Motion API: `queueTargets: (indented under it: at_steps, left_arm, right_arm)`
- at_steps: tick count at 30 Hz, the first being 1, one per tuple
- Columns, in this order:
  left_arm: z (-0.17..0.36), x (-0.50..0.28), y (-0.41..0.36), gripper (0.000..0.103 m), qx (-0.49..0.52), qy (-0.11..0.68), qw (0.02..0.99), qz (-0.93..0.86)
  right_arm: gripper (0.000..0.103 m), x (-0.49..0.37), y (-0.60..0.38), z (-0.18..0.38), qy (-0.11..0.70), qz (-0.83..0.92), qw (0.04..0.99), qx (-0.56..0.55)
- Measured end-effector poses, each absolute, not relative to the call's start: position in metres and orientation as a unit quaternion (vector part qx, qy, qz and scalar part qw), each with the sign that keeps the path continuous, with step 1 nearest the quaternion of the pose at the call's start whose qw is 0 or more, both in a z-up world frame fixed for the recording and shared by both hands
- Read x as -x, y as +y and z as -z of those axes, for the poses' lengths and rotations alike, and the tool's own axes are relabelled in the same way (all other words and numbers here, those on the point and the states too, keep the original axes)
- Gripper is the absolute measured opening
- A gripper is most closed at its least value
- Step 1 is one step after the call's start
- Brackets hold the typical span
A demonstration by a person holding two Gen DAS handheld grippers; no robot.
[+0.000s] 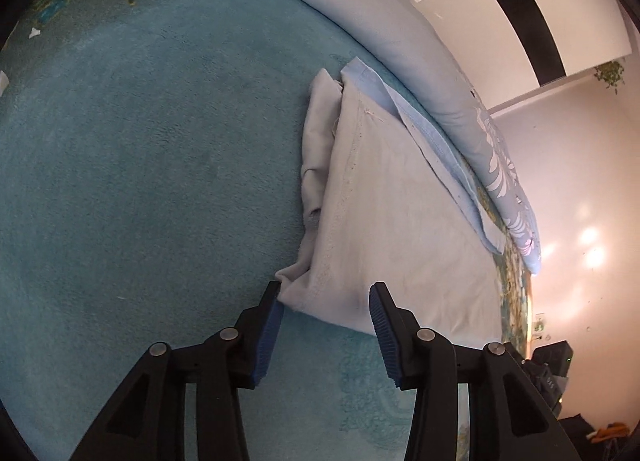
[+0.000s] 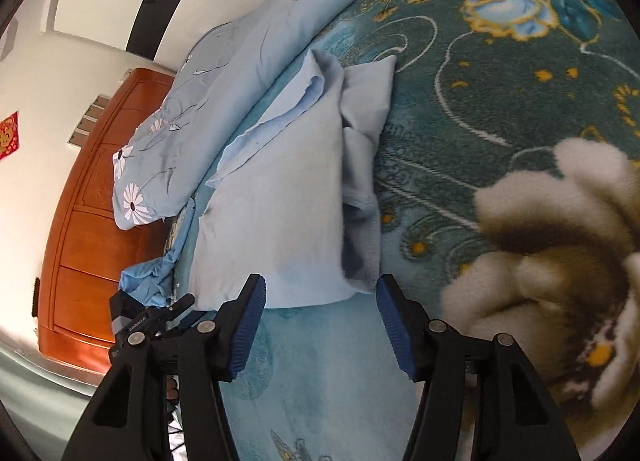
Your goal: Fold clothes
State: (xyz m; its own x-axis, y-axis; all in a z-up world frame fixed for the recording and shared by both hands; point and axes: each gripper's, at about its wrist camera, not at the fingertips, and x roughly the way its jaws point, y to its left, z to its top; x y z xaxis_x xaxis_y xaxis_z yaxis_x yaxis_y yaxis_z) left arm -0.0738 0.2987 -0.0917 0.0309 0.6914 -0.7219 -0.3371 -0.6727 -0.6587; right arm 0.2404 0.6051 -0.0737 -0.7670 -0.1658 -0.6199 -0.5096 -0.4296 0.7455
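Pale, half-folded cotton garment (image 1: 400, 213) lies on the teal floral plush blanket (image 1: 140, 161) — long axis running away from both grippers. Left gripper (image 1: 326, 301) and right gripper (image 2: 320, 293) hover apart at its near edge, equally close.

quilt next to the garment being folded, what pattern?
Light blue quilt with white daisy-like flowers and thin dark stems. Right wrist view shows it best.

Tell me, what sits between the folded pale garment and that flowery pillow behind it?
A light blue cloth, rumpled, lies between the folded garment and the floral pillow. The right wrist view shows it best; the left wrist view shows it as a blue strip along the garment's far edge.
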Motion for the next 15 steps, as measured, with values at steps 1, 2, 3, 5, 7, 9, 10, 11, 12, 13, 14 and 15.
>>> queueTargets:
  at_steps: [1, 2, 3, 5, 7, 9, 10, 11, 12, 13, 14, 15]
  left_arm:
    - [0.094, 0.075, 0.299, 0.048, 0.61, -0.16, 0.374, -0.68]
    - [0.097, 0.076, 0.298, 0.046, 0.61, -0.176, 0.37, -0.678]
    - [0.099, 0.078, 0.297, 0.046, 0.611, -0.19, 0.368, -0.675]
    - [0.101, 0.078, 0.295, 0.044, 0.611, -0.205, 0.366, -0.671]
    - [0.102, 0.079, 0.294, 0.023, 0.614, -0.212, 0.355, -0.672]
    - [0.103, 0.079, 0.291, 0.009, 0.613, -0.222, 0.348, -0.673]
    - [0.1, 0.077, 0.289, 0.008, 0.61, -0.221, 0.346, -0.678]
    - [0.096, 0.074, 0.287, 0.007, 0.606, -0.215, 0.345, -0.683]
    - [0.091, 0.07, 0.286, 0.007, 0.602, -0.209, 0.345, -0.689]
    - [0.085, 0.064, 0.284, 0.007, 0.598, -0.205, 0.346, -0.694]
    - [0.078, 0.059, 0.282, 0.007, 0.594, -0.202, 0.347, -0.698]
    - [0.072, 0.053, 0.277, 0.006, 0.59, -0.201, 0.35, -0.7]
  right_arm:
    - [0.06, -0.237, 0.604, 0.076, 0.53, -0.779, 0.112, 0.316]
    - [0.059, -0.235, 0.605, 0.076, 0.535, -0.779, 0.118, 0.306]
    - [0.058, -0.235, 0.605, 0.076, 0.541, -0.778, 0.123, 0.295]
    - [0.041, -0.234, 0.605, 0.077, 0.551, -0.775, 0.134, 0.279]
    - [0.019, -0.235, 0.606, 0.078, 0.558, -0.771, 0.146, 0.272]
    - [0.01, -0.236, 0.607, 0.08, 0.564, -0.768, 0.15, 0.266]
    - [0.009, -0.238, 0.607, 0.079, 0.565, -0.767, 0.152, 0.264]
    - [0.009, -0.239, 0.606, 0.076, 0.563, -0.768, 0.154, 0.262]
    - [0.008, -0.241, 0.604, 0.072, 0.558, -0.773, 0.153, 0.261]
    - [0.008, -0.243, 0.601, 0.066, 0.55, -0.779, 0.152, 0.26]
    - [0.008, -0.246, 0.597, 0.06, 0.541, -0.785, 0.152, 0.261]
    - [0.008, -0.25, 0.593, 0.054, 0.532, -0.791, 0.15, 0.261]
